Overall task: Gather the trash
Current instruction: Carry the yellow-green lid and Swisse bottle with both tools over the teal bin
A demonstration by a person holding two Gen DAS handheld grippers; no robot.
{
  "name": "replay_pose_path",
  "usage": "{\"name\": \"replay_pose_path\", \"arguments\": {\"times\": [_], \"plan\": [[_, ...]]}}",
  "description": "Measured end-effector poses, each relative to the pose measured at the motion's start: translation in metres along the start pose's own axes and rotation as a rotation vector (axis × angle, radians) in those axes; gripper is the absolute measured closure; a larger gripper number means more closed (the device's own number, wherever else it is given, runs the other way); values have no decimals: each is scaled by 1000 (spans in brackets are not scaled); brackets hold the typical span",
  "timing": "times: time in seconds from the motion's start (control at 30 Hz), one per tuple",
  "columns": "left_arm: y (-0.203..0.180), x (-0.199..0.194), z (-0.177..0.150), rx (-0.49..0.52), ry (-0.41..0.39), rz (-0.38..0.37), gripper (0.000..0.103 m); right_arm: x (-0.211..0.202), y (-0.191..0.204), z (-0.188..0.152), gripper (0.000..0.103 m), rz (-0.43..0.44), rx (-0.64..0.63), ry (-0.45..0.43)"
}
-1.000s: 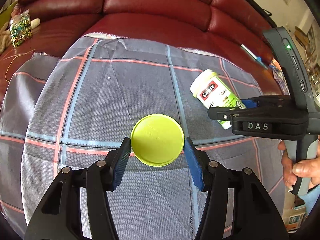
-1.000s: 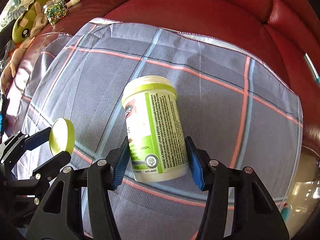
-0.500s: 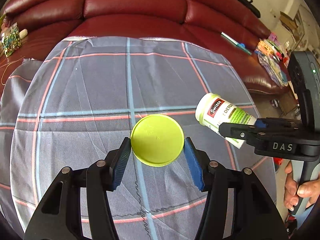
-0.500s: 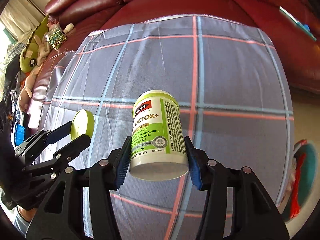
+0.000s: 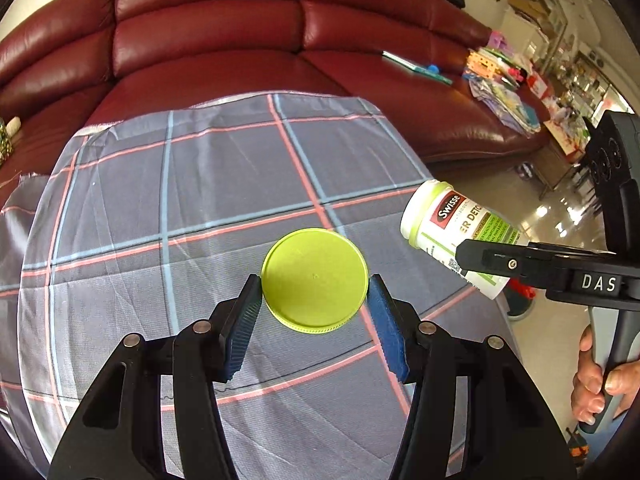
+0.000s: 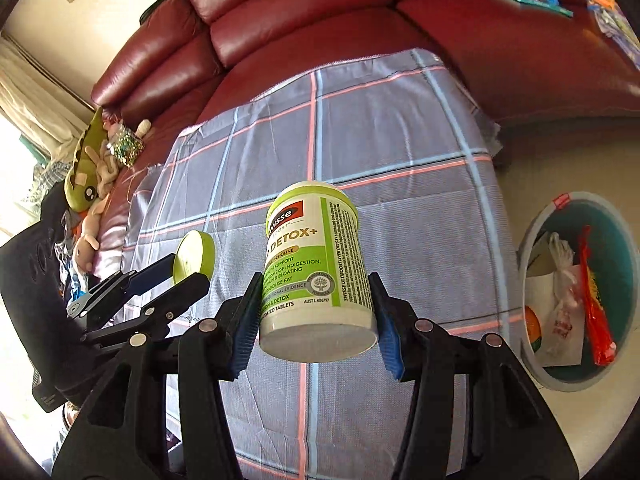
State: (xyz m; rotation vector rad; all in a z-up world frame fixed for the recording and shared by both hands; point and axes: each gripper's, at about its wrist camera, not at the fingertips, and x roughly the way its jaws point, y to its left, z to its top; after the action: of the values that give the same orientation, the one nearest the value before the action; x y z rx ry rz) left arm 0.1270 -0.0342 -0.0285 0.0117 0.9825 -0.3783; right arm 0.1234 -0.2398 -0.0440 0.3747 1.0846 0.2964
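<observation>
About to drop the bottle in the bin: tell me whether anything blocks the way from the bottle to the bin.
Nothing visible does. The right gripper holds the bottle above the checked cloth; the open bin sits on the floor past the cloth's right edge, with only clear air between them.

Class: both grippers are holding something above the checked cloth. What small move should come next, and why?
Probably carry the right gripper on toward the bin at the cloth's right edge. It is shut on the supplement bottle, held clear of the cloth, and the bin already holds wrappers. The left gripper, gripping the green lid, can follow.
</observation>
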Motion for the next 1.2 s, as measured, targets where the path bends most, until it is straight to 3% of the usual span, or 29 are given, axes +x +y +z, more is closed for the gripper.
{"name": "replay_pose_path", "arguments": {"times": [0.33,0.6,0.83,1.1,1.2], "plan": [[-93,13,14,150,18,-69,48,-81,-82,-17,54,3,134,-141],[-187,47,18,296,66,-152,48,-137,-171,-46,54,-82,256,-224],[-248,89,16,380,132,-187,47,-149,-228,-64,54,-102,363,-235],[-278,129,21,393,192,-209,47,-140,-257,-63,54,-114,402,-202],[-285,140,24,391,196,-204,34,-137,-264,-60,54,-121,410,-189]]}}
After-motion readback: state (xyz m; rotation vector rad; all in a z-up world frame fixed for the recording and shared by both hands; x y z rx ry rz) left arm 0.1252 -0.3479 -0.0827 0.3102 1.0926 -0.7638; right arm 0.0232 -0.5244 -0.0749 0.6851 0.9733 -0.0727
